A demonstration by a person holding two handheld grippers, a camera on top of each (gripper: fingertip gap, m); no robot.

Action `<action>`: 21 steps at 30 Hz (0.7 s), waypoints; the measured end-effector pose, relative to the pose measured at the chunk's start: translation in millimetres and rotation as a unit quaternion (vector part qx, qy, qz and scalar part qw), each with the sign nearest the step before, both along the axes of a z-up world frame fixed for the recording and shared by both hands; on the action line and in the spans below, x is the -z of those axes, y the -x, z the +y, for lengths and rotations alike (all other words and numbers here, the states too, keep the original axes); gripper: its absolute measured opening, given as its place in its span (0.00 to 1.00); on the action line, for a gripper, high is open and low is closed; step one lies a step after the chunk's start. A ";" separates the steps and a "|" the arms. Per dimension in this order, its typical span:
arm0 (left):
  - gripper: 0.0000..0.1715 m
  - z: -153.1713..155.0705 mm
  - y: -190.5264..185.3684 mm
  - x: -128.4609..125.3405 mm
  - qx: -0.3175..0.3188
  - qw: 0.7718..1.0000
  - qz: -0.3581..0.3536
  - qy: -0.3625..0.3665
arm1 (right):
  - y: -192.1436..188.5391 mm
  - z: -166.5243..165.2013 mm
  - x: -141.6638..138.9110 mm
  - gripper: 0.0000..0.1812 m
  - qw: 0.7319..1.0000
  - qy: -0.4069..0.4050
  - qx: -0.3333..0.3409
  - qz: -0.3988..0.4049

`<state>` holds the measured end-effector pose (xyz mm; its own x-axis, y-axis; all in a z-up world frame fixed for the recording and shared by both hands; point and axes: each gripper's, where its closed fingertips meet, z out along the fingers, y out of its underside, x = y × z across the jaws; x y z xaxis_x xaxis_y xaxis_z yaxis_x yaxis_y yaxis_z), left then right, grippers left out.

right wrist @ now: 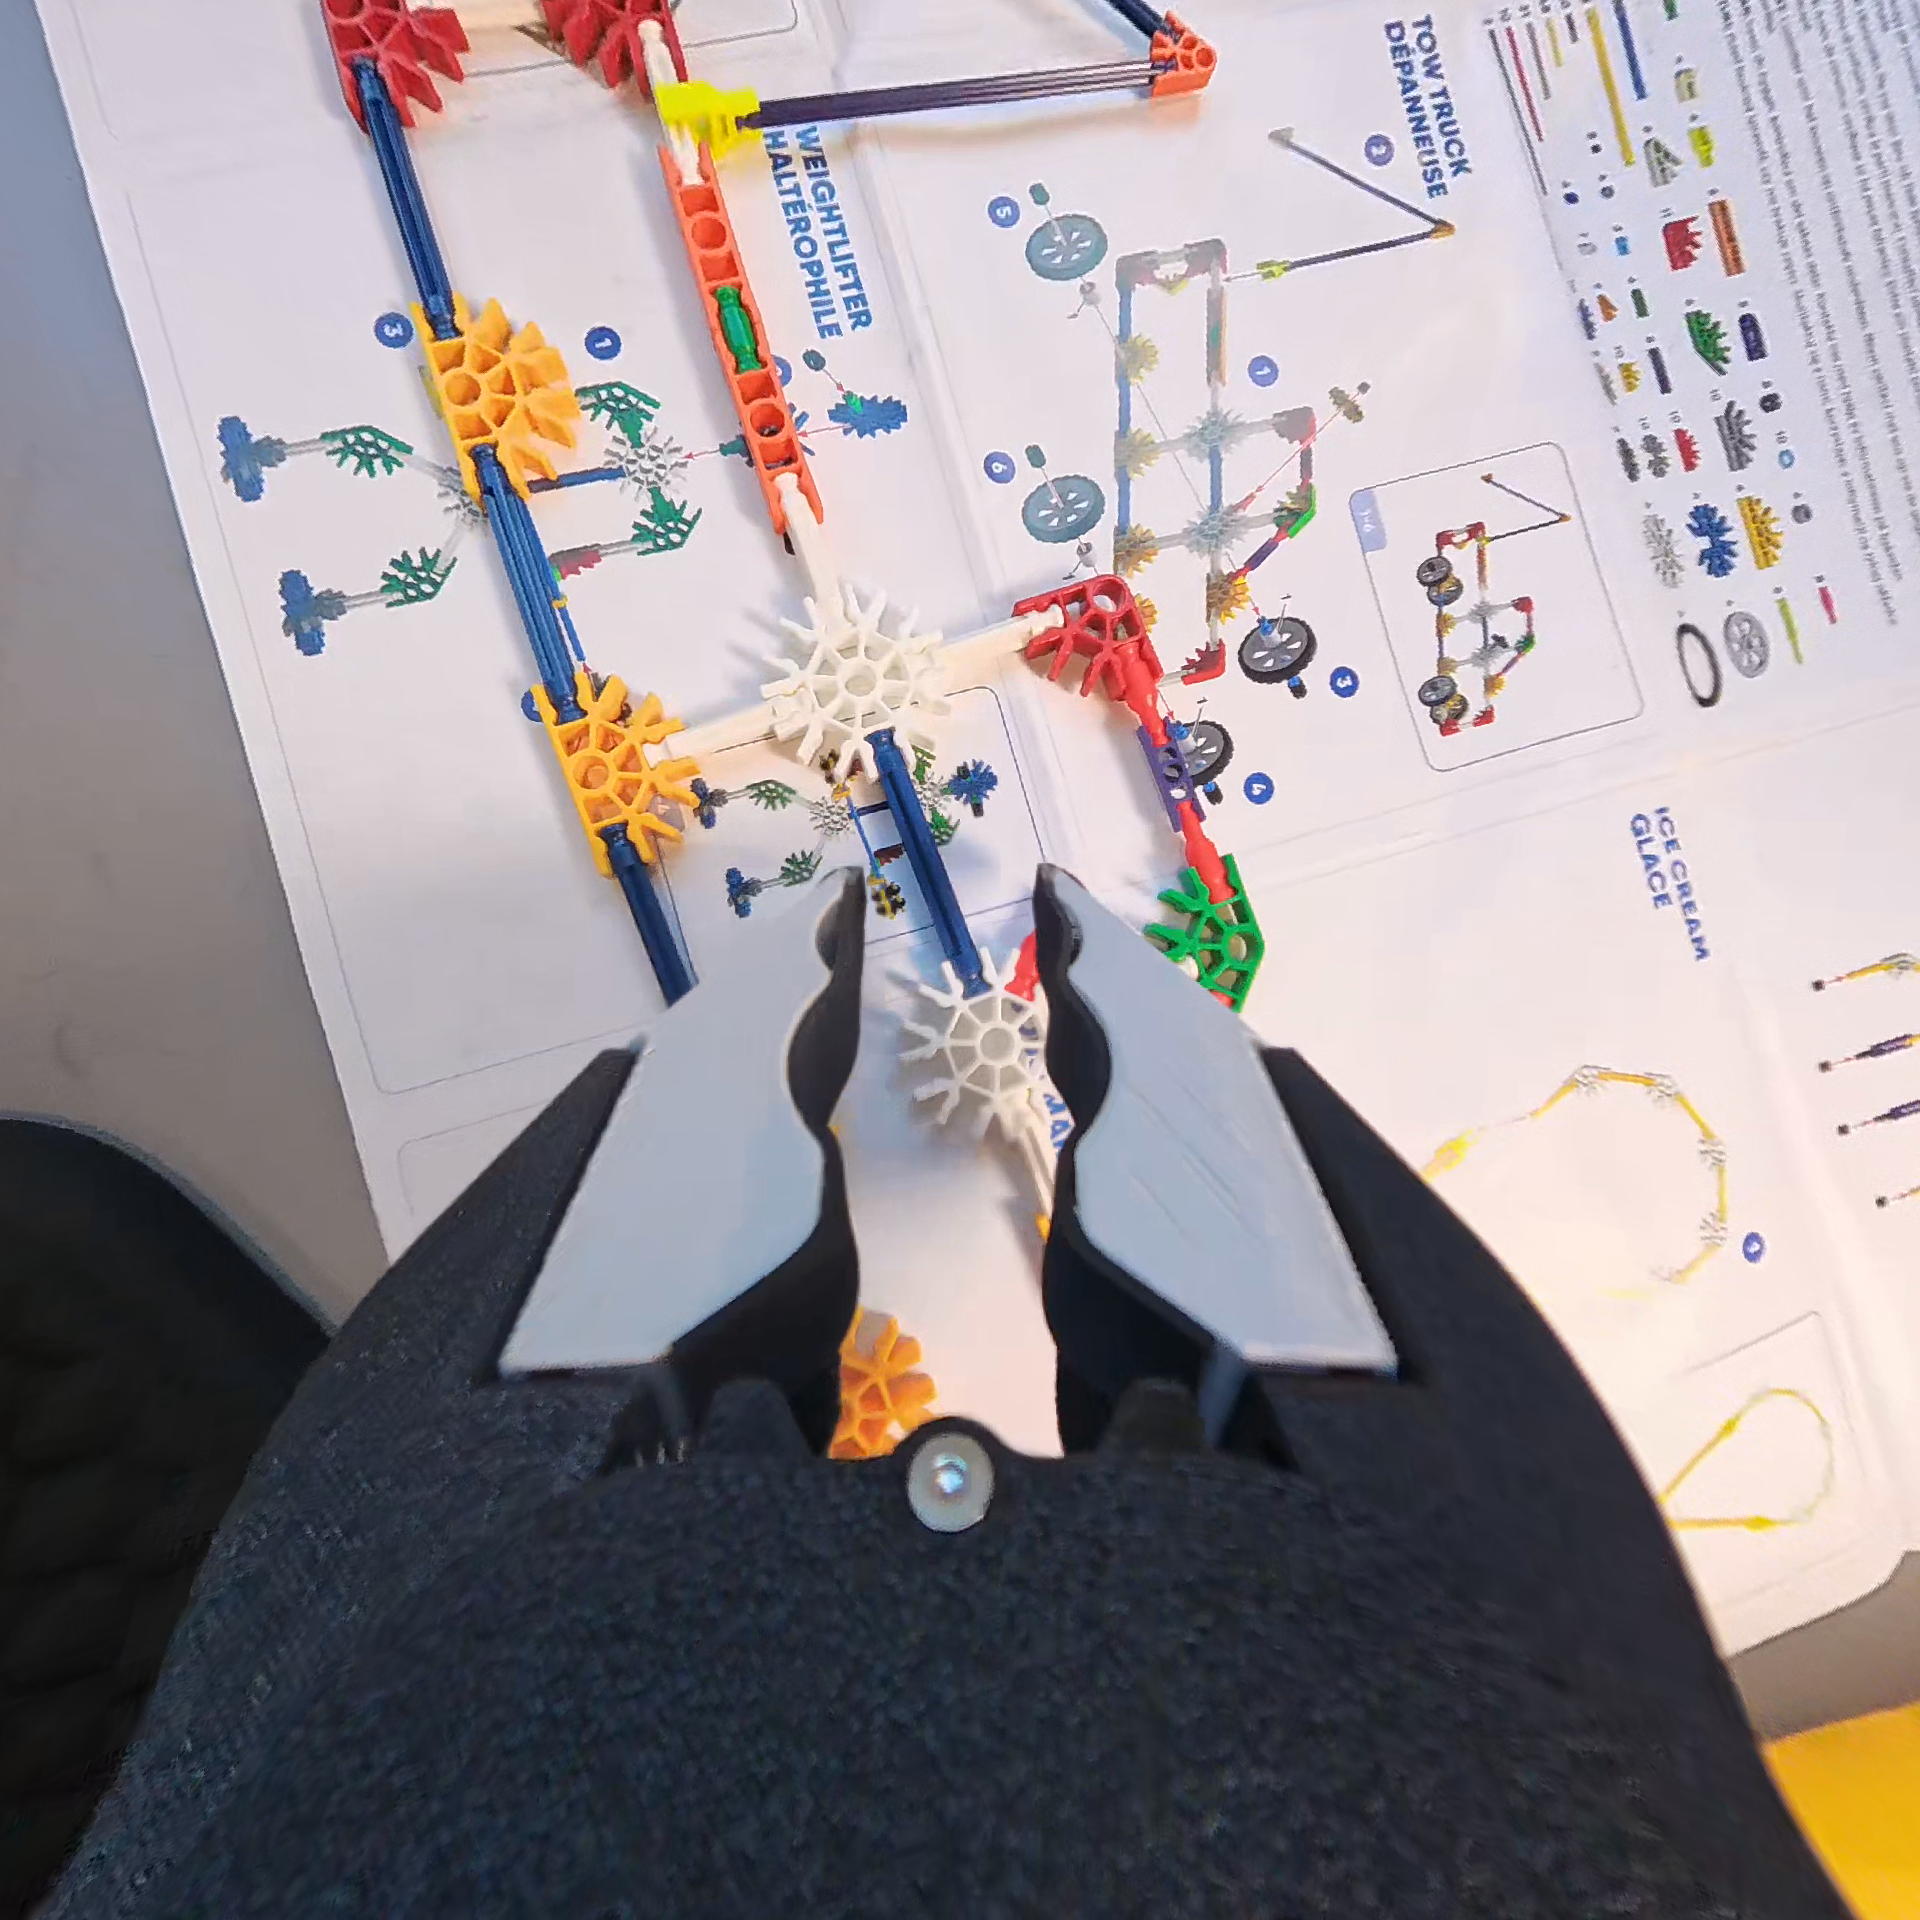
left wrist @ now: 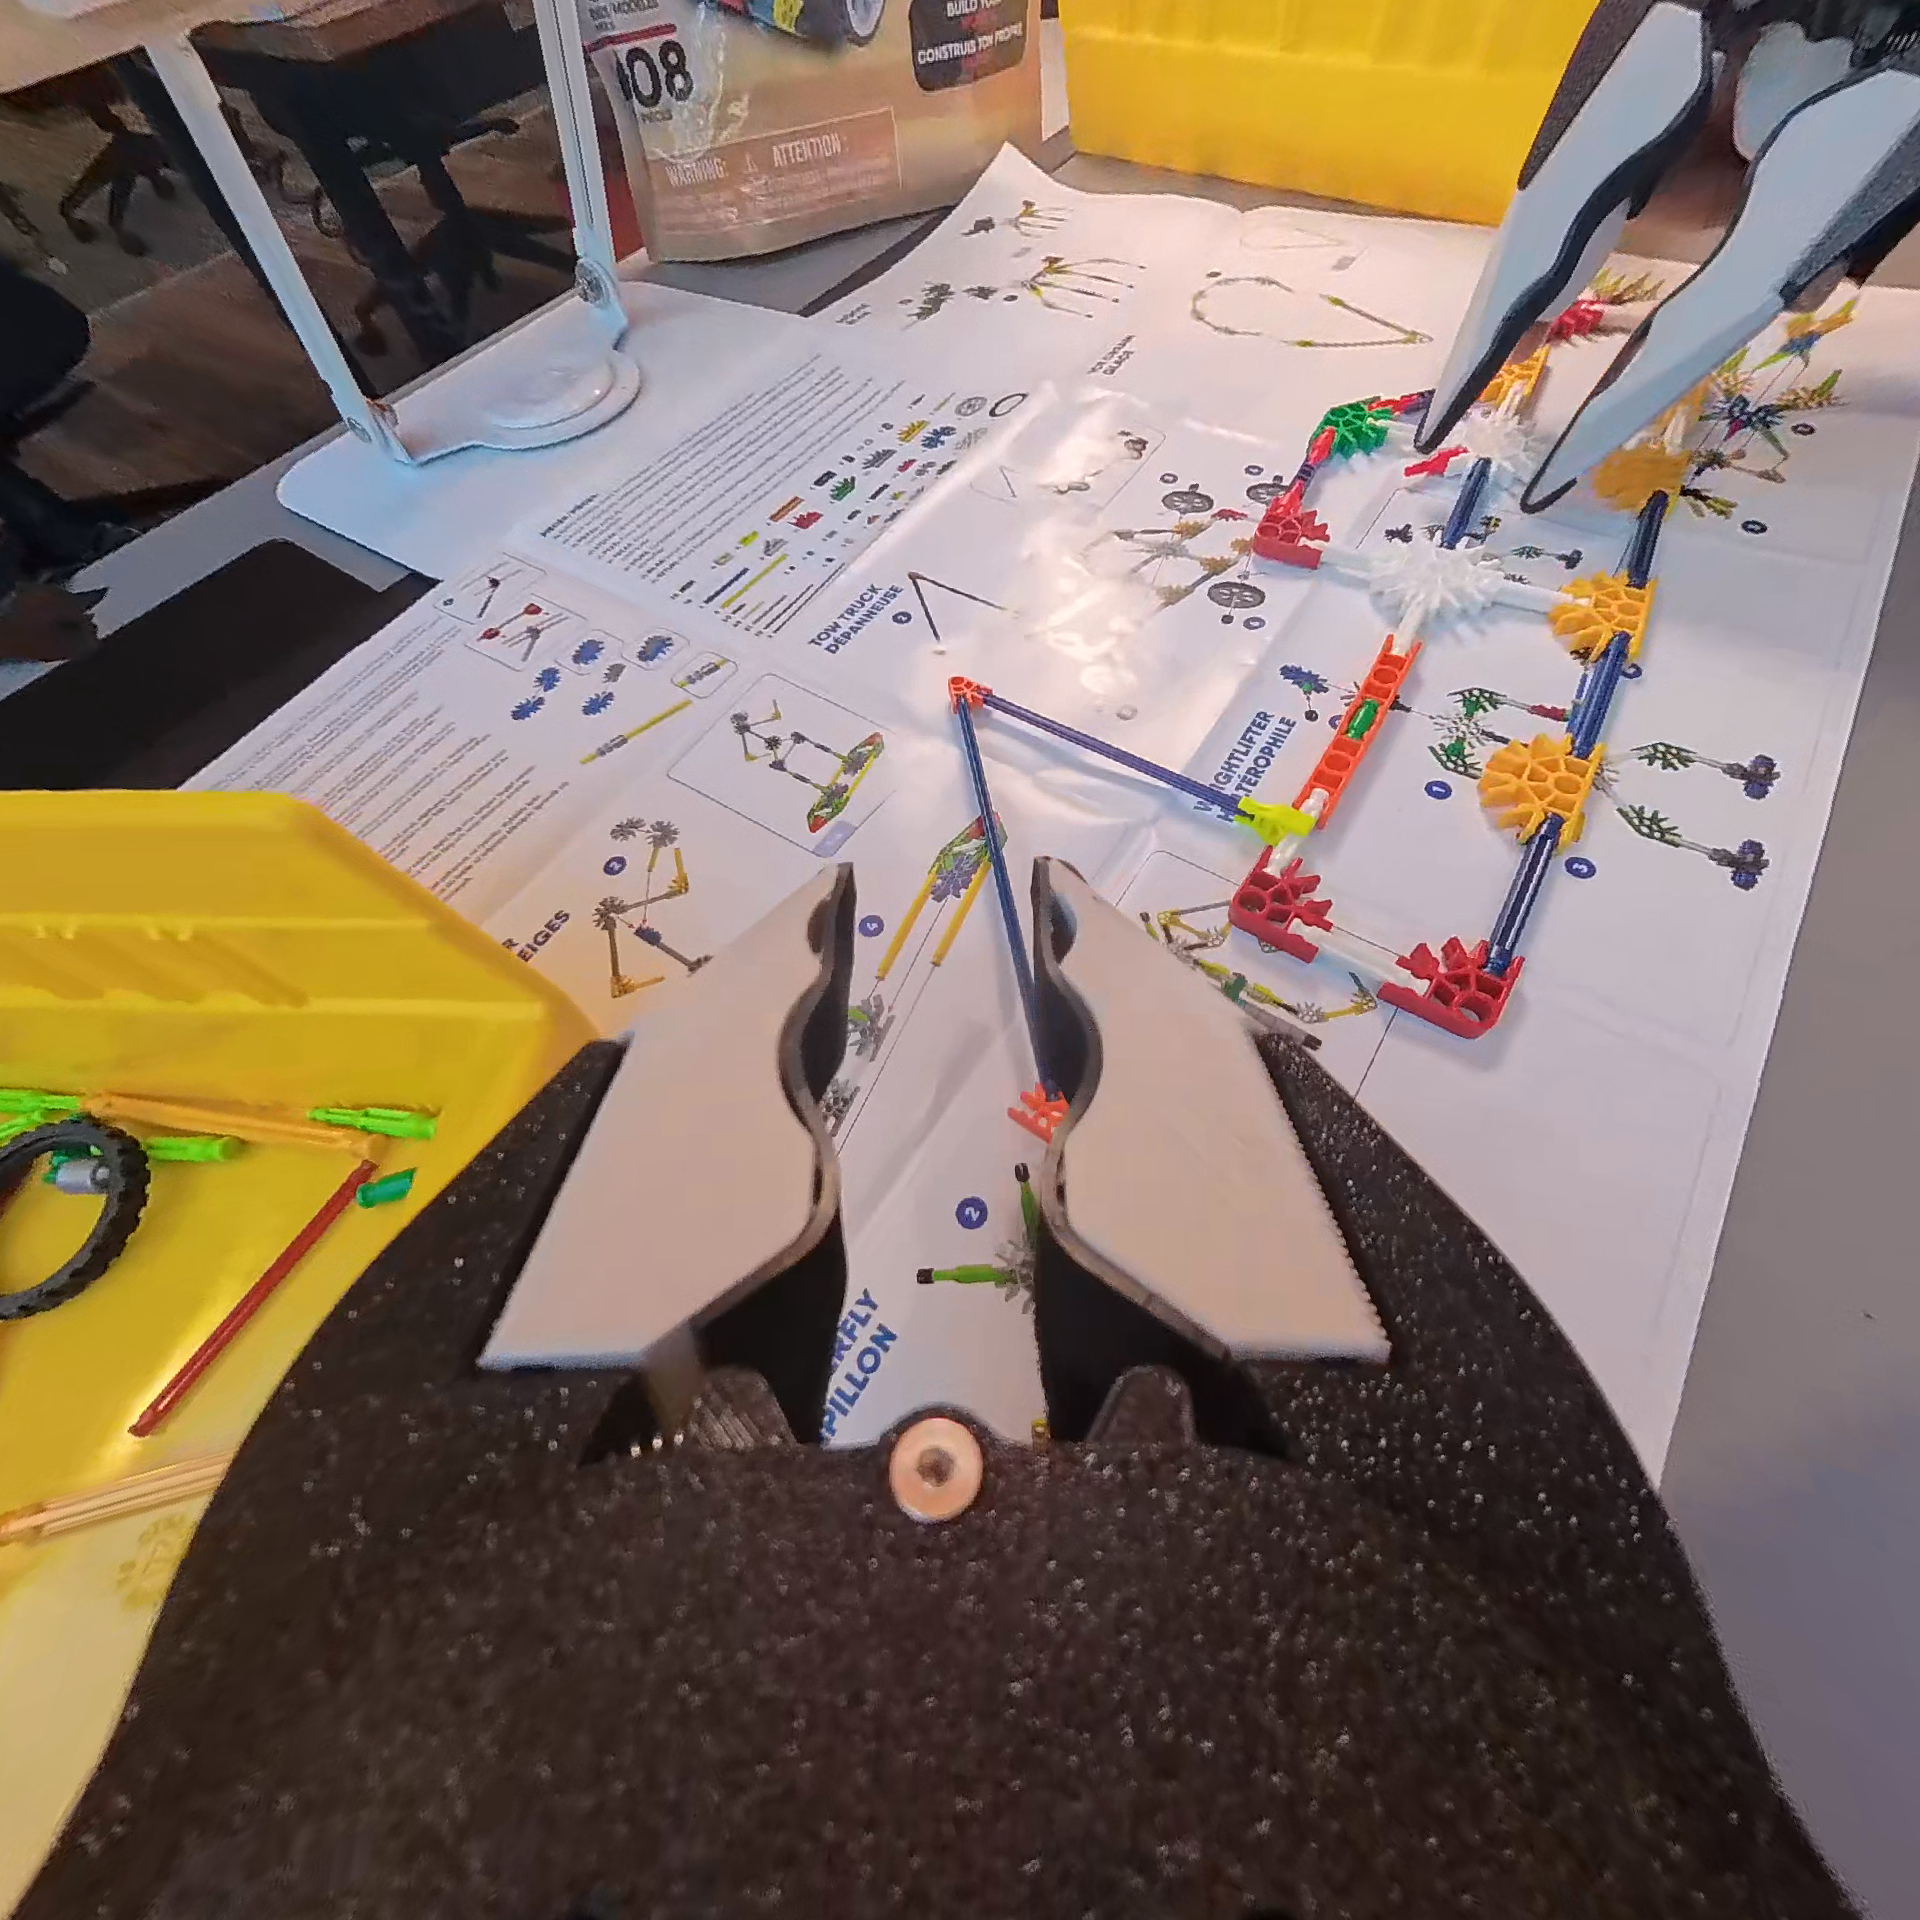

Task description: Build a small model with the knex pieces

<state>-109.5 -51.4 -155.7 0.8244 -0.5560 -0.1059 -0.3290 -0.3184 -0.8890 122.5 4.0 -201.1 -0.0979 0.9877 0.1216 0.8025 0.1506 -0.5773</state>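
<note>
A flat frame of toy rods and connectors (left wrist: 1423, 665) lies on a printed instruction sheet (left wrist: 727, 540). My left gripper (left wrist: 943, 883) is open above the sheet. A dark blue rod (left wrist: 1003, 883) with an orange connector (left wrist: 1039, 1112) at its near end lies between the fingers, close to the right one. The rod belongs to a V of two blue rods joined at an orange corner piece (left wrist: 964, 691). My right gripper (right wrist: 948, 883) is open and straddles a white snowflake connector (right wrist: 977, 1039) at the end of a blue rod (right wrist: 920, 852). It also shows in the left wrist view (left wrist: 1491, 468).
A yellow tray (left wrist: 260, 935) at the left holds a black tyre (left wrist: 62, 1216), green pieces and a red rod. A white lamp base (left wrist: 468, 457), a cardboard box (left wrist: 810, 125) and a second yellow bin (left wrist: 1299, 104) stand at the back. Grey table (left wrist: 1808, 1143) borders the sheet. One gripper's finger ends stand about 25 cm off the other's.
</note>
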 end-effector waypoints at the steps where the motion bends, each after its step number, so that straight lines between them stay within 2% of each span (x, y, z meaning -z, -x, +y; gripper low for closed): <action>1: 0.18 0.0 1.0 2.3 -0.001 1.000 0.005 0.003 | 1.6 0.6 2.5 0.14 1.000 0.000 -0.005 -0.007; 5: 0.18 0.5 5.2 3.4 -0.005 1.000 0.015 0.002 | 9.2 -3.4 9.1 0.04 0.999 0.006 -0.032 -0.034; 14: 0.15 5.0 19.6 -2.3 -0.036 0.999 0.024 -0.015 | 45.5 6.9 -2.6 0.03 0.999 -0.013 -0.033 -0.003; 17: 0.15 5.5 22.3 -1.0 -0.041 0.999 0.022 -0.011 | 49.7 10.2 7.7 0.03 0.998 -0.037 -0.045 -0.029; 21: 0.15 5.7 23.6 2.7 -0.042 0.998 0.035 -0.008 | 53.2 8.9 8.4 0.02 0.997 -0.041 -0.058 -0.022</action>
